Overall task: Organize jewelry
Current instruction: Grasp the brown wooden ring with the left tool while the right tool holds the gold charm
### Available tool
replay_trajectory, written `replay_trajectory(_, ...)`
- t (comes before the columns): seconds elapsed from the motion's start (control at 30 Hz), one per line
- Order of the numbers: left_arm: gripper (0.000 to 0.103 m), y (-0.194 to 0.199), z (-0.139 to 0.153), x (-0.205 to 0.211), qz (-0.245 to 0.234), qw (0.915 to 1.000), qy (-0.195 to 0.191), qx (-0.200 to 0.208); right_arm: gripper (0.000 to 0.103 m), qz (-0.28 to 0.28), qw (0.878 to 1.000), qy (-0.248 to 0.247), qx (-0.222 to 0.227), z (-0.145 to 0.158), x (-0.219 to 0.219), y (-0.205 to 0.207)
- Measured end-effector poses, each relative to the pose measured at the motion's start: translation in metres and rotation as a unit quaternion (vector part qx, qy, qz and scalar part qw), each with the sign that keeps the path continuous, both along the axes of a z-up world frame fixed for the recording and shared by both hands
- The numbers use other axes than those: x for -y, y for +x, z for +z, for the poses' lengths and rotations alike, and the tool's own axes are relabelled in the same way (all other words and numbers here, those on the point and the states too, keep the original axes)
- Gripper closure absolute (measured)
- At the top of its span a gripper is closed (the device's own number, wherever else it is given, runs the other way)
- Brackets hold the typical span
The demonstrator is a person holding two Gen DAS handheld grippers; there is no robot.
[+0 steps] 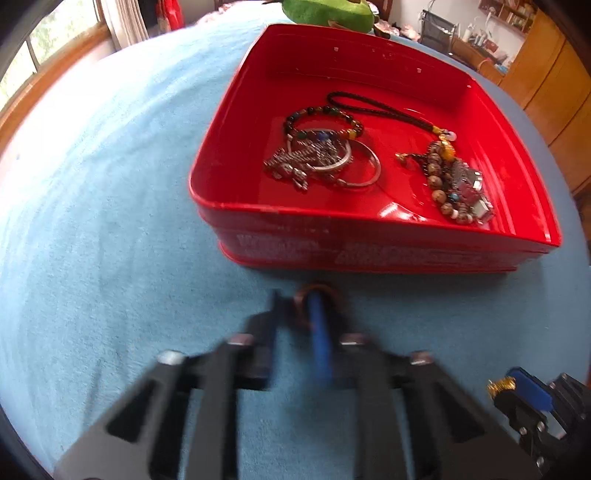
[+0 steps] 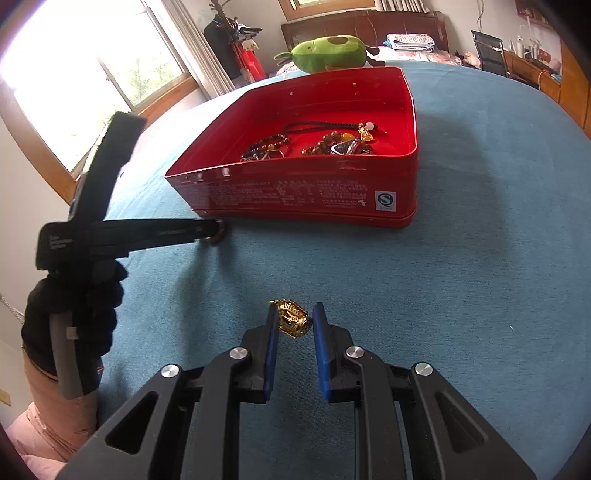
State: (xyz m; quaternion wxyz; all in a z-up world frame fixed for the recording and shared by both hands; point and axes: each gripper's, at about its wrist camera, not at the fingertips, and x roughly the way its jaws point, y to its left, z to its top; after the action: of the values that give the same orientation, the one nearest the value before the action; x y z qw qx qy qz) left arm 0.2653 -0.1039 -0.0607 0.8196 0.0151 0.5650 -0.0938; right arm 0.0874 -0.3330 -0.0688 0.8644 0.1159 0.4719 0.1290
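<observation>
A red tin box (image 1: 369,254) (image 2: 295,192) stands open on the blue cloth and holds several bracelets and bead strings (image 1: 325,155) (image 2: 306,144). My left gripper (image 1: 314,306) is shut on a small brown ring (image 1: 317,290) just in front of the box's near wall; the ring also shows at the left gripper's tip in the right wrist view (image 2: 218,232). My right gripper (image 2: 293,319) is open, its blue pads (image 2: 271,350) on either side of a gold ornament (image 2: 293,317) lying on the cloth. The right gripper also shows in the left wrist view (image 1: 517,391).
A green avocado plush (image 2: 328,51) (image 1: 328,11) lies behind the box. A window (image 2: 92,74) is at the left, wooden cabinets (image 1: 554,85) at the right. A gloved hand (image 2: 74,314) holds the left gripper's handle.
</observation>
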Motion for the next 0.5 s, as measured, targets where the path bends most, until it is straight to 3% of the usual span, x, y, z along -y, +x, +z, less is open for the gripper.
replay_trajectory(0.23, 0.096, -0.017, 0.003, -0.022, -0.006, 0.9990, -0.044, -0.008, 0.085, -0.009, 1.000, -0.006, -0.019, -0.012, 0.001, 0.007)
replay_trajectory(0.5, 0.096, -0.051, 0.003, -0.037, -0.023, 0.9978, -0.061, 0.006, 0.085, -0.013, 0.999, -0.009, -0.028, -0.017, -0.004, 0.007)
